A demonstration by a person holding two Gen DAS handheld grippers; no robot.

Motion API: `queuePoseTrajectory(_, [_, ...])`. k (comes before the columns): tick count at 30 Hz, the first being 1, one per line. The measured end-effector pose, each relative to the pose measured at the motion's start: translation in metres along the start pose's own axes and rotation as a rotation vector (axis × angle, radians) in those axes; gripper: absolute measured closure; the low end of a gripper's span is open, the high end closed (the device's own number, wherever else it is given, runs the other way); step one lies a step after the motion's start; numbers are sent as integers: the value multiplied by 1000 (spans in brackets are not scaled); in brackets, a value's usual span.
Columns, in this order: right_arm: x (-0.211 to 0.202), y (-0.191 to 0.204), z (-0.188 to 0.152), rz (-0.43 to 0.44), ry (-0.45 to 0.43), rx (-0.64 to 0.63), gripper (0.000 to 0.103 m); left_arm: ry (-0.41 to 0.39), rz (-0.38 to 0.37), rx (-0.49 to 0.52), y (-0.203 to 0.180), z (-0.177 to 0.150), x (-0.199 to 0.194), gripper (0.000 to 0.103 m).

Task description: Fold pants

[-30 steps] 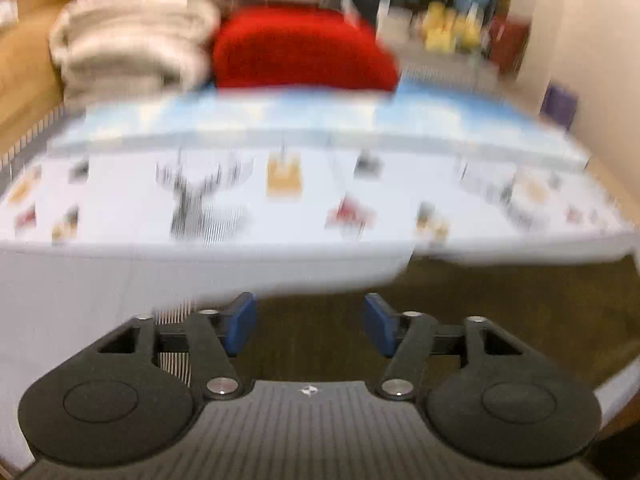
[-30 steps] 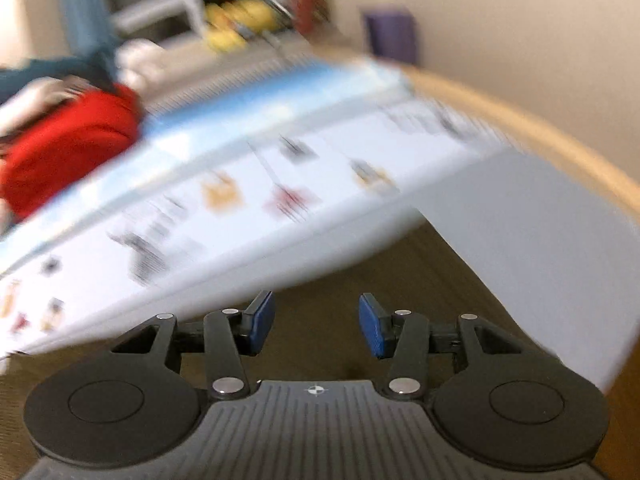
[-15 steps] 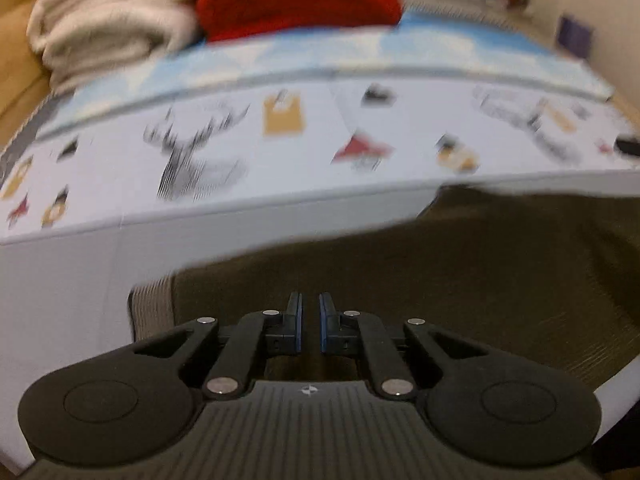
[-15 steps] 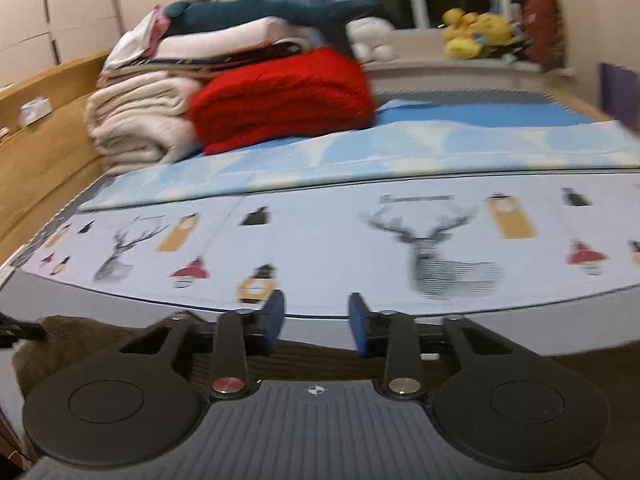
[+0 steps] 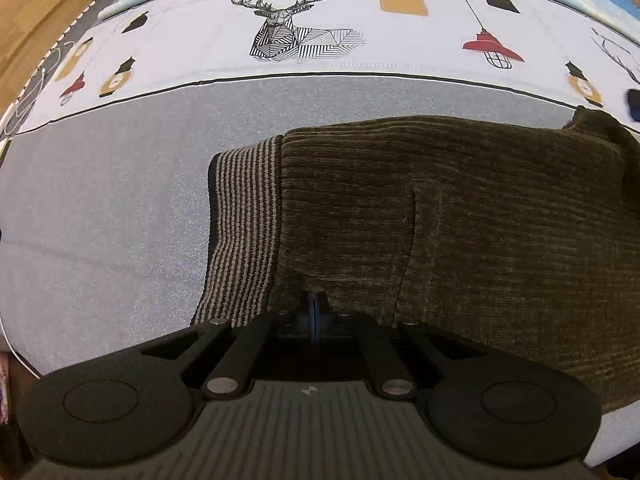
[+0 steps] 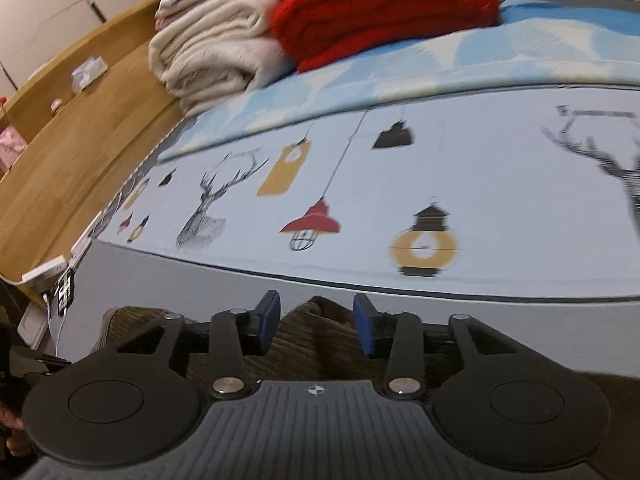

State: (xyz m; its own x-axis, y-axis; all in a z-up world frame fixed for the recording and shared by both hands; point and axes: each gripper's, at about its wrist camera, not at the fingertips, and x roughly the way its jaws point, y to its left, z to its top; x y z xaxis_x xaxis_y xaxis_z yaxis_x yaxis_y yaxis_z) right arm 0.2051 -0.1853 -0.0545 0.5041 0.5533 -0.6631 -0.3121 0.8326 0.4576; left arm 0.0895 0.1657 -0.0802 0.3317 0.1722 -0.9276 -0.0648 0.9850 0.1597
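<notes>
Your left gripper point(image 5: 314, 312) has its blue pads pressed together, and they look clamped on the near edge of the pants point(image 5: 460, 220), though the fabric bunches over the tips and hides the exact bite. The pants are dark olive ribbed cloth lying flat on the grey part of the bed sheet point(image 5: 100, 208), with the striped waistband point(image 5: 244, 232) at their left end; their right side runs out of the left wrist picture.

Your right gripper point(image 6: 316, 322) has its fingers point(image 6: 268, 316) apart, hovering just over a raised fold of the pants point(image 6: 316, 336). You cannot tell from this view whether the pads touch the cloth.

Beyond the pants the sheet point(image 6: 500, 184) turns pale with printed deer, lamps and lanterns, blurred in the right wrist picture. Farther back lies a blue blanket point(image 6: 460, 56), and on it a stack of cream towels point(image 6: 212, 60) beside a red knitted pile point(image 6: 380, 8). A wooden ledge point(image 6: 80, 128) runs along the left of the bed, carrying a few small items too blurred to name. A white charger and cable point(image 6: 52, 270) sit at its near end.
</notes>
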Motion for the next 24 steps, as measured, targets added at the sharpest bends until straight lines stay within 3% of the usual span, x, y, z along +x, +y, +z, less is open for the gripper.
queuePoseTrajectory(5, [42, -5, 1, -4, 156, 19, 57, -9, 20, 44, -9, 3, 8, 101])
queuePoseTrajectory(9, [55, -7, 3, 10, 191, 24, 57, -8, 13, 46, -9, 5, 10, 101])
queuePoseTrajectory(12, [55, -4, 7, 84, 223, -5, 89, -6, 4, 46, -7, 6, 10, 101])
queuePoseTrajectory(14, [48, 1, 12, 110, 204, -63, 92, -6, -2, 42, -6, 6, 10, 101])
queuePoseTrajectory(17, [29, -8, 23, 142, 136, -6, 93, -5, -9, 39, -5, 6, 10, 101])
queuePoseTrajectory(18, [25, -12, 24, 95, 107, 4, 95, -5, -9, 39, -4, 7, 10, 101])
queuePoseTrajectory(19, [20, -14, 25, -64, 36, -16, 96, -5, -10, 38, -4, 7, 9, 101])
queuePoseTrajectory(21, [12, -23, 23, -483, -54, -60, 92, -6, -8, 39, -4, 7, 9, 101])
queuePoseTrajectory(22, [5, -33, 23, -546, -81, -15, 93, -8, -6, 42, -4, 7, 8, 101])
queuePoseTrajectory(23, [-5, -44, 24, -484, -106, 69, 93, -9, -3, 47, -5, 6, 8, 101])
queuePoseTrajectory(24, [-15, -53, 24, -360, -121, 155, 93, -10, -2, 52, -6, 6, 8, 101])
